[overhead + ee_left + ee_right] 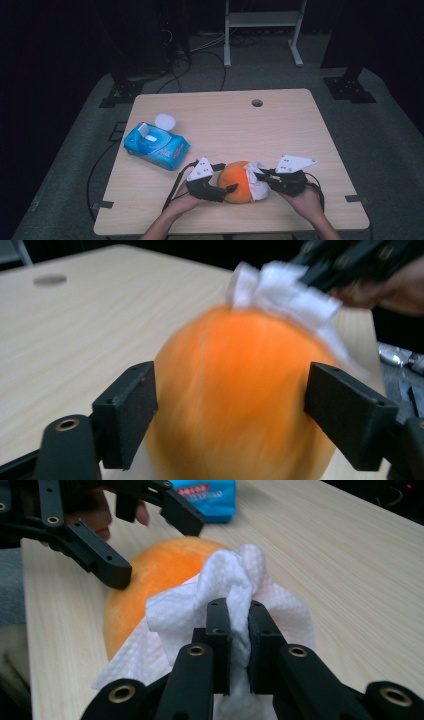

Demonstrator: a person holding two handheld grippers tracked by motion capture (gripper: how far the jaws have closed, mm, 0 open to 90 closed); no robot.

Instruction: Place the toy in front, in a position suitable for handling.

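- Right now the orange fruit [235, 181] sits on the wooden table [280, 125] near its front edge, between the person's two hands.
- Left gripper [220, 187] straddles the fruit – its jaws stand wide on either flank, and from the left gripper view I cannot tell whether the pads actually press on the skin or only frame it.
- Right gripper [239, 625] is clenched on a bunched white wipe [225, 595], which lies against the fruit's right side.
- Handling, as I judge it: the fruit looks firm, round and smooth, so it may roll or slip; taking it across its widest part seems safest. The wipe is soft and limp, best pinched at a gathered fold, as it is.
- High view gives the whole layout, including a blue wipes pack [156, 146] with its lid up, well apart on the left.
- Right gripper view shows the wipe's dimpled texture and the pinch itself – too small to make out from above.
- Left gripper view shows the fruit blurred.
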